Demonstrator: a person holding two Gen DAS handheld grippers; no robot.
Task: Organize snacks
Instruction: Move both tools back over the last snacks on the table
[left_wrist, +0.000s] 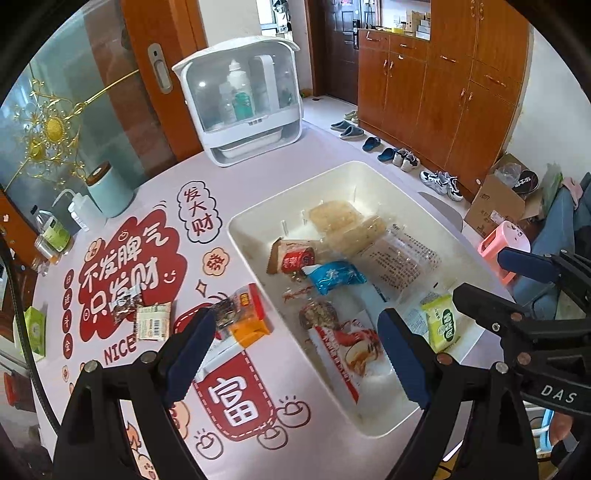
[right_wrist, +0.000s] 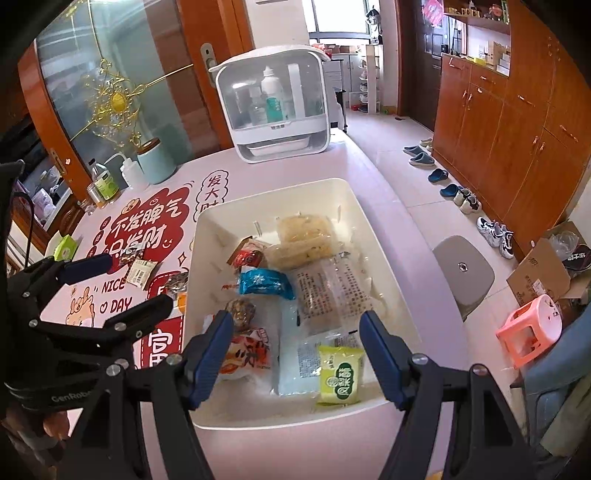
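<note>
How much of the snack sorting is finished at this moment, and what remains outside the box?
Done: the white bin already holds many snacks, among them the blue packet and green packet. In hand: nothing; the left tool and right tool are both open and empty. Left: the orange packet, a dark candy and a pale sachet lie on the table.

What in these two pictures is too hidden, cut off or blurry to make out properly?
- Orange snack pack on the table: left wrist view, partly behind the left gripper's finger; the bin wall hides most of it in the right wrist view.
- Red-and-white snack bag: the other finger covers one end.
- Clear packet's print: too small to read.
- White cabinet's bottles: labels blurred behind its hazy cover.
</note>
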